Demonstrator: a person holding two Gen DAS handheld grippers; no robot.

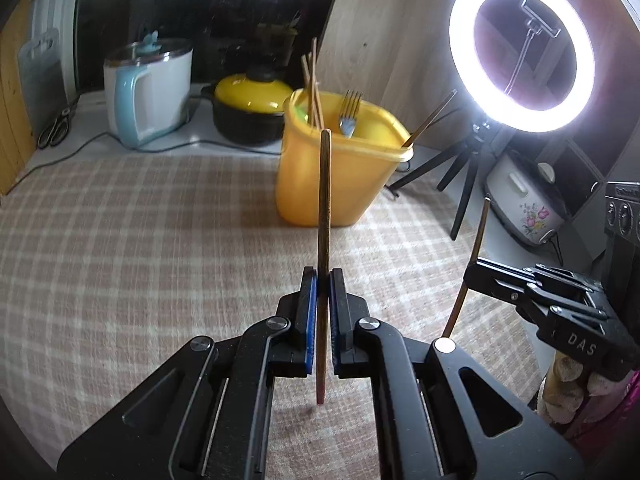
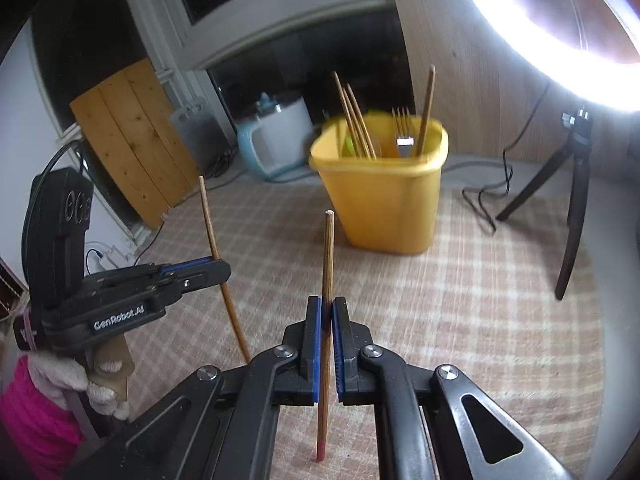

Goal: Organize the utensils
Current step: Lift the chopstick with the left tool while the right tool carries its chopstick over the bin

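Left wrist view: left tool (image 1: 322, 280) pads pressed together on a dark chopstick (image 1: 324, 200), stick upright between the blue pads, red tip hanging below them, above the surface.
Right wrist view: right tool (image 2: 327, 308) pinching a second chopstick (image 2: 328, 256) the same way, upright, red tip low, top end free.
Cross-check: each tool shows in the other's view, left tool (image 2: 218, 268) at frame left, right tool (image 1: 476, 270) at frame right, each clamped on its stick; gloved hand (image 2: 100, 384) and pink sleeve on the left handle.
Surface: checked cloth (image 1: 140, 240), bare near the tools.
Yellow bin (image 1: 340, 176): stands on the cloth beyond both tools, well apart from both held sticks.
Bin contents: several chopsticks (image 1: 312, 88) leaning at left, a fork (image 1: 350, 114) tines up, one more stick (image 1: 430, 118) leaning over the right rim.
Far back: kettle (image 1: 148, 96), yellow-lidded pot (image 1: 250, 108), scissors (image 1: 56, 124), ring light (image 1: 520, 50) on tripod, flowered rice cooker (image 1: 524, 204).
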